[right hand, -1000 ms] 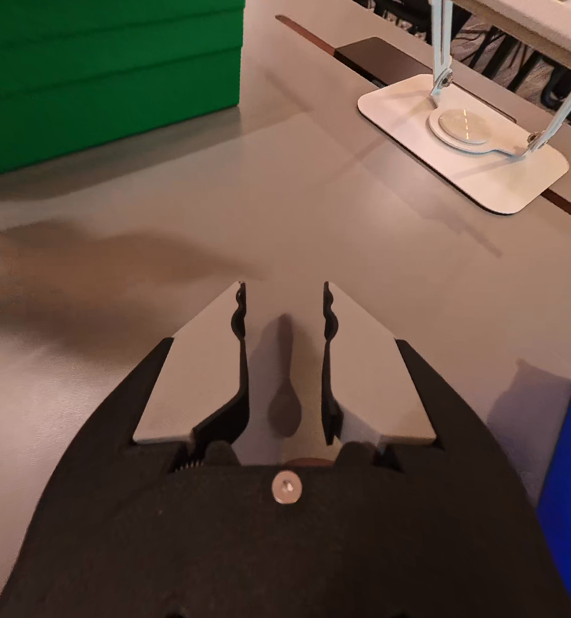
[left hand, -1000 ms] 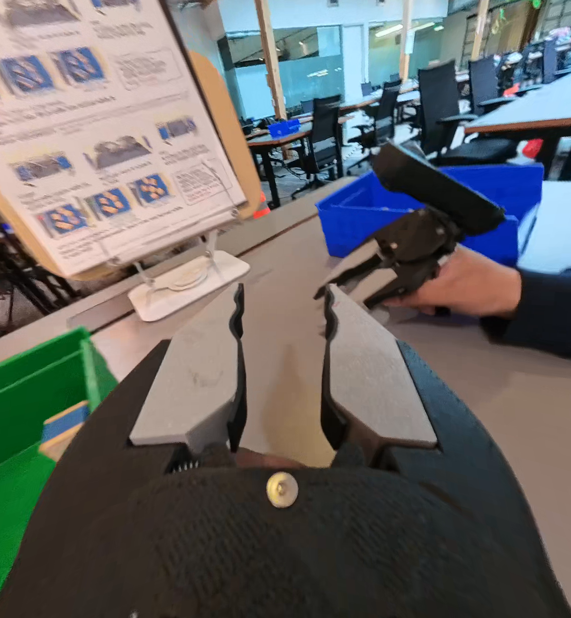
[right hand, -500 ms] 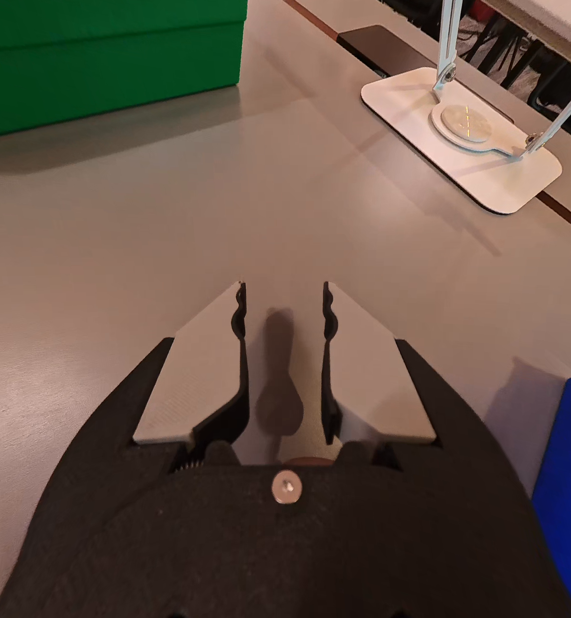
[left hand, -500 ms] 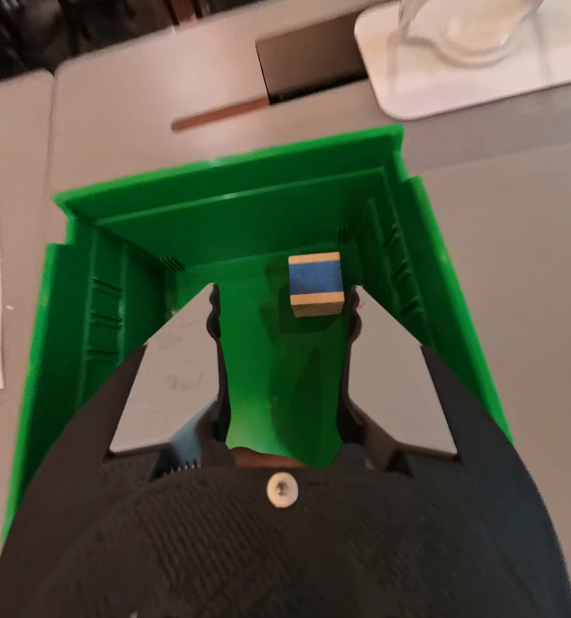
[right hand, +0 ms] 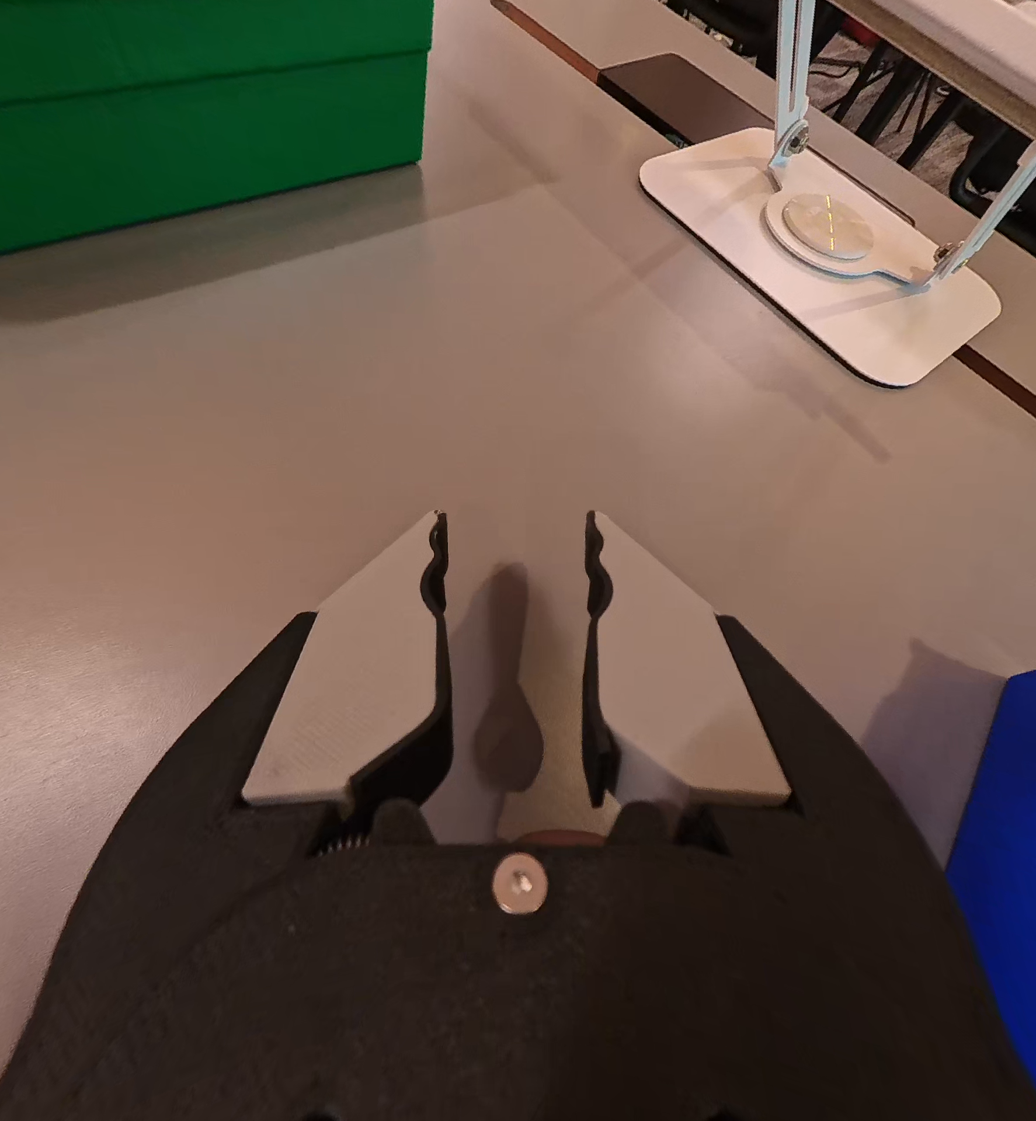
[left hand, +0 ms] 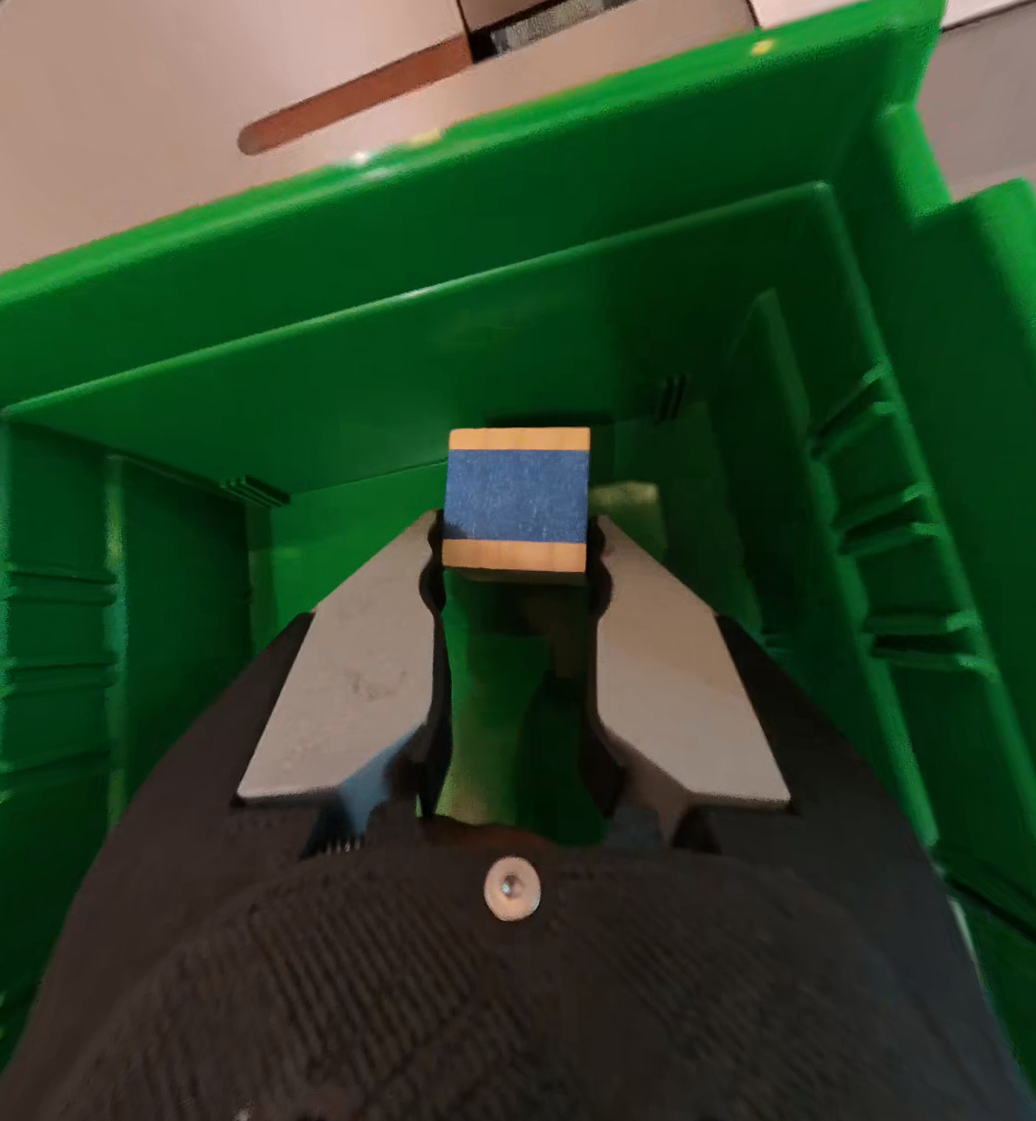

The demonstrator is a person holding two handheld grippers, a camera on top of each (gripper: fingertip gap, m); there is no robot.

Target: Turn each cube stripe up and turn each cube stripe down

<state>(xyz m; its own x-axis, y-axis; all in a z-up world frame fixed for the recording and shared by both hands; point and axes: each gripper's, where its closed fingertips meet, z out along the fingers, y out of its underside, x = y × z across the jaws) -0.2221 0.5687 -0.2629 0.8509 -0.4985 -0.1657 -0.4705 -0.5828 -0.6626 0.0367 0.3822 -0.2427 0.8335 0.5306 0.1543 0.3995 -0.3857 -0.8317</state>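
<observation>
Green walls of a bin (left hand: 503,340) surround the left gripper (left hand: 515,546), whose fingertips flank a blue-striped wooden cube (left hand: 517,498), contact too blurred to tell, while the right gripper (right hand: 514,521) hangs empty and parted over the grey tabletop (right hand: 382,394).

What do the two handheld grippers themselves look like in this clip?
Both look alike. The left gripper and right gripper each have a black, finely ribbed body with a silver screw at its centre, and two flat light-grey fingers tapering to points. The fingers' inner edges carry wavy black pads. No cables, markings or sleeves show.
</observation>
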